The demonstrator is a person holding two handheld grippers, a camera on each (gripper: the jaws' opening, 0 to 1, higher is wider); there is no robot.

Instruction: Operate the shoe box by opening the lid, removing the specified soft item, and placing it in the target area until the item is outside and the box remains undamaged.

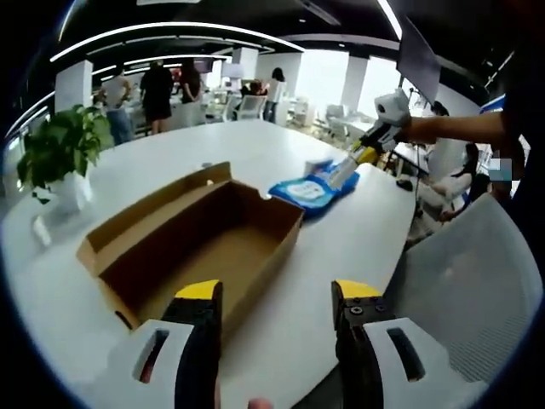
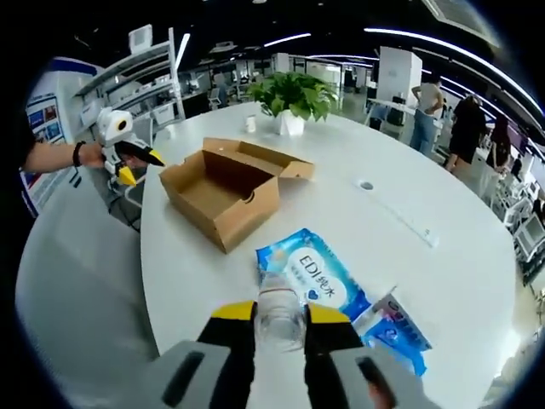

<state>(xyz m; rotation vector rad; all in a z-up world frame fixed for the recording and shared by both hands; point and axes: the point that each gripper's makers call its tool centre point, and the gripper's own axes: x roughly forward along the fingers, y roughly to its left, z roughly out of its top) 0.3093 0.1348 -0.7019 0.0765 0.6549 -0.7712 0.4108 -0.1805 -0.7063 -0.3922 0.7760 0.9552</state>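
Wipes pack [image 2: 311, 277] lies flat, long axis toward box [image 2: 223, 189].

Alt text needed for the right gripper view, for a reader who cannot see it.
The right hand-held gripper is shut on a clear item over a blue wipes pack lying on a white table. Beyond it sits an open, empty cardboard shoe box, with the left hand-held gripper at its far side and a potted plant behind.

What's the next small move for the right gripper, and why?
Probably open the right gripper and back off: it is shut on a clear soft item resting on the white table beside the blue wipes pack, outside the open, empty shoe box.
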